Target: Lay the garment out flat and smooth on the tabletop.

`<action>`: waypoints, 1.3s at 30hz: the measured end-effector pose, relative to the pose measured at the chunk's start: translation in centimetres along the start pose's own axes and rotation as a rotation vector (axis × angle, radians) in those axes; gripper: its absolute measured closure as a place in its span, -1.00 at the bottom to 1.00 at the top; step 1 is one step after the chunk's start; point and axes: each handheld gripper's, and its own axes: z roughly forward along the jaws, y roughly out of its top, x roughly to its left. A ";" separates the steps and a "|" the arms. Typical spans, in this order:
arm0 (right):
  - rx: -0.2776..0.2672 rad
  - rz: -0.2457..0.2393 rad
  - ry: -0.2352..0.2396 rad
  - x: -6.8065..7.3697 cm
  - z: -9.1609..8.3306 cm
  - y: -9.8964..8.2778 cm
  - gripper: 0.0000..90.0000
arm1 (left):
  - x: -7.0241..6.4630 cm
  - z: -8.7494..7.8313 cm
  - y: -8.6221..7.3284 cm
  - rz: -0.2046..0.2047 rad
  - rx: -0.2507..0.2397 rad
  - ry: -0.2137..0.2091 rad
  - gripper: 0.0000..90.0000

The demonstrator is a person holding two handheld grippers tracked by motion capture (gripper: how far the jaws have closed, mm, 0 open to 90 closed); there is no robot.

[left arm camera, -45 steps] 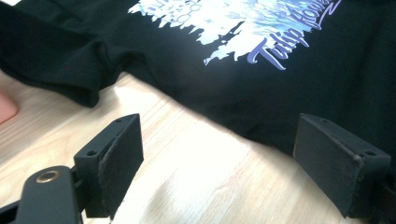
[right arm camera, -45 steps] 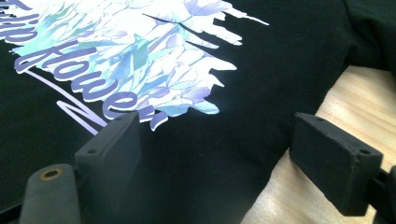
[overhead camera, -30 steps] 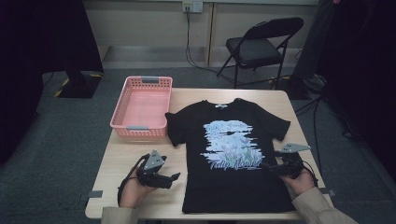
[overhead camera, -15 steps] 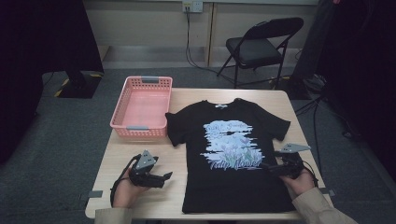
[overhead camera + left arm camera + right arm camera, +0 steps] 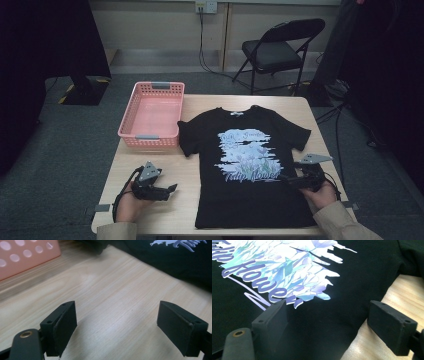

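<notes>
A black T-shirt (image 5: 250, 165) with a pale blue and purple flower print lies flat, face up, on the wooden table (image 5: 165, 165). My left gripper (image 5: 170, 191) rests low over bare wood left of the shirt's hem, jaws wide apart and empty. In the left gripper view the gripper (image 5: 120, 325) frames bare table, with the shirt's edge (image 5: 175, 262) ahead. My right gripper (image 5: 285, 179) hovers at the shirt's right side, open. In the right gripper view that gripper (image 5: 327, 325) spans the shirt's right edge (image 5: 352, 302), just below the print (image 5: 287, 267).
An empty pink plastic basket (image 5: 152, 114) stands at the table's back left, also visible as a pink wall (image 5: 22, 257). A black folding chair (image 5: 280, 50) stands behind the table. Dark curtains hang at both sides, and cables run along the floor at right.
My left gripper has shifted left and slightly toward the table's front edge, away from the shirt's hem. The right gripper has stayed in place.
</notes>
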 end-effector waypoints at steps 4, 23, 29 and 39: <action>0.000 0.000 0.000 0.0 0.0 0.0 -0.64 | 0.3 0.0 -0.3 -0.006 0.007 0.013 -0.65; 0.000 -0.001 0.001 0.0 0.0 0.0 -0.64 | 0.9 0.0 -1.2 0.004 -0.010 0.036 -0.67; 0.000 -0.001 0.001 0.0 0.0 0.0 -0.64 | 1.0 0.0 -1.3 -0.006 -0.018 0.040 -0.69; 0.001 -0.001 0.001 0.0 0.0 0.0 -0.65 | 1.1 0.1 -1.3 -0.030 -0.003 0.074 -0.91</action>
